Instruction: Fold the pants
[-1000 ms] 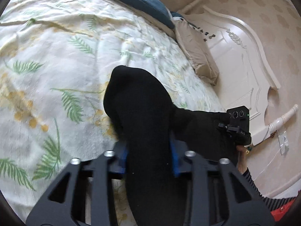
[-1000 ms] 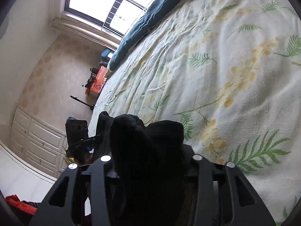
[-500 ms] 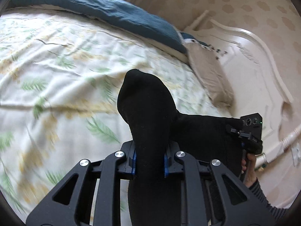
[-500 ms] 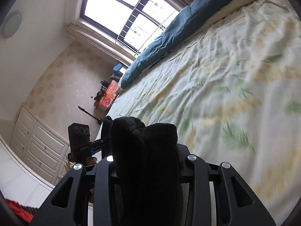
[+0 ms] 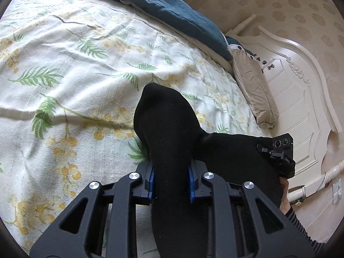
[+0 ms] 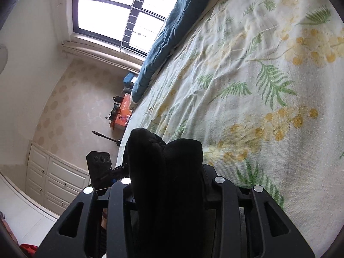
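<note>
The black pants (image 5: 165, 118) hang bunched between both grippers above the flowered bed cover (image 5: 75, 75). My left gripper (image 5: 171, 178) has its blue pads (image 5: 151, 180) pressed on a thick fold of the fabric, and its jaws are opening slightly. From there the cloth stretches right to the other gripper's housing (image 5: 281, 157), held by a hand in a striped sleeve. In the right wrist view my right gripper (image 6: 166, 180) is shut on a rolled bunch of the pants (image 6: 163, 150). The fabric hides its pads. The left gripper's housing (image 6: 99, 165) shows just to the left.
A dark blue duvet (image 5: 172, 10) lies along the far side of the bed, and a beige pillow (image 5: 255, 86) leans at the white headboard (image 5: 301, 96). Beyond the bed's foot are a window (image 6: 111, 10), an orange box (image 6: 124, 114) and white drawers (image 6: 53, 182).
Both hands have carried the pants across the bed, a little lower over the cover. The fabric stays gripped in both grippers and stretched between them.
</note>
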`<control>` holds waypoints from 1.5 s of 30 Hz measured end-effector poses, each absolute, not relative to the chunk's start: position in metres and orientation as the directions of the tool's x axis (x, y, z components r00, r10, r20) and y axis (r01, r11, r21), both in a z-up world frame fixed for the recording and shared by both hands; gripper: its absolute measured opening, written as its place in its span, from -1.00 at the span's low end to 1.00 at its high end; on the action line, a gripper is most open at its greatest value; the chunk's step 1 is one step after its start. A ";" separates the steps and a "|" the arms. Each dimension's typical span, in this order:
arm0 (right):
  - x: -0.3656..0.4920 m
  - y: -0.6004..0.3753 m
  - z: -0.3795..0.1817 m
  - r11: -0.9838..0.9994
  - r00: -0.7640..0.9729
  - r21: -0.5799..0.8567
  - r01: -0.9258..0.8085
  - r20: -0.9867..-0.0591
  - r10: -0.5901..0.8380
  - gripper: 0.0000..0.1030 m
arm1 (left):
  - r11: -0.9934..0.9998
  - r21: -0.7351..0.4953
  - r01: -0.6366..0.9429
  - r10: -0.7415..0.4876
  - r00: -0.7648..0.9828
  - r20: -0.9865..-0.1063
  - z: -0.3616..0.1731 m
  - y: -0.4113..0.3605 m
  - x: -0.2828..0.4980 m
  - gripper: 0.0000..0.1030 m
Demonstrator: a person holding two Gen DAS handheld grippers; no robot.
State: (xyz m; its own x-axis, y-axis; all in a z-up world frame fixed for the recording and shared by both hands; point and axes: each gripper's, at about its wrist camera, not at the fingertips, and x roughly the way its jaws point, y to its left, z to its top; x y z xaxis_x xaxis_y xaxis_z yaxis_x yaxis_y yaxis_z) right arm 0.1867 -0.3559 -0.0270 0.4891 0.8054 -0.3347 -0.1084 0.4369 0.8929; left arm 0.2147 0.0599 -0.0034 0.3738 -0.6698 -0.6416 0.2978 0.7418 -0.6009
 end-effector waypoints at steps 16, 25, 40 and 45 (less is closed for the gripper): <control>0.158 -0.369 -0.014 0.404 0.537 0.906 -0.129 -0.278 0.797 0.25 | 0.744 -0.610 0.272 -0.664 0.408 -0.627 0.003 0.075 0.192 0.23; 0.086 -0.380 -0.003 0.416 0.595 0.904 -0.095 -0.283 0.752 0.45 | 0.778 -0.577 0.247 -0.621 0.440 -0.649 0.015 0.081 0.127 0.64; 0.035 -0.362 0.003 0.445 0.650 0.895 0.015 -0.347 0.676 0.56 | 0.650 -0.729 0.215 -0.746 0.363 -0.558 0.005 0.066 0.076 0.76; 0.024 -0.367 0.013 0.532 0.664 0.841 0.097 -0.453 0.595 0.56 | 0.653 -0.720 0.235 -0.746 0.366 -0.557 0.003 0.064 0.075 0.76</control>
State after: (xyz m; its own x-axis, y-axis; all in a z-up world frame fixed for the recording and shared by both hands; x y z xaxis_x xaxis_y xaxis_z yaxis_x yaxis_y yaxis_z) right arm 0.0236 -0.3669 0.0127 0.6637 0.5952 -0.4531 0.0972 0.5319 0.8412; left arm 0.0751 0.0643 0.0033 0.3661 -0.7456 -0.5568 0.2346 0.6530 -0.7201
